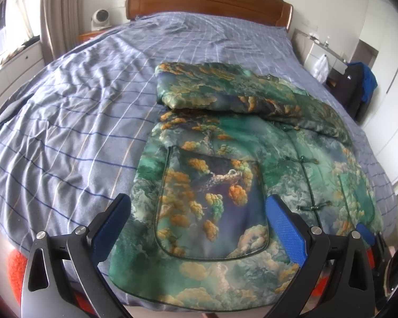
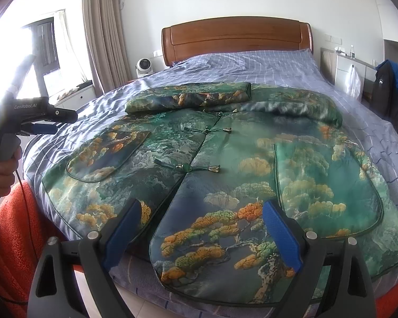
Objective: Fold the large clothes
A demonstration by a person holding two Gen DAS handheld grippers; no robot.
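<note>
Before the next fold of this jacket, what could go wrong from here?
1. The jacket has its hem at the bed's near edge; pulling it could let it slide off.
2. Its satin-like cloth looks slippery, so the folded sleeves may shift.
3. The knot buttons could catch on the open left hand-held gripper or right hand-held gripper.

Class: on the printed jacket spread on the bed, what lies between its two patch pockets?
The jacket's front opening with its knotted frog fastenings, seen best from the right wrist view.
</note>
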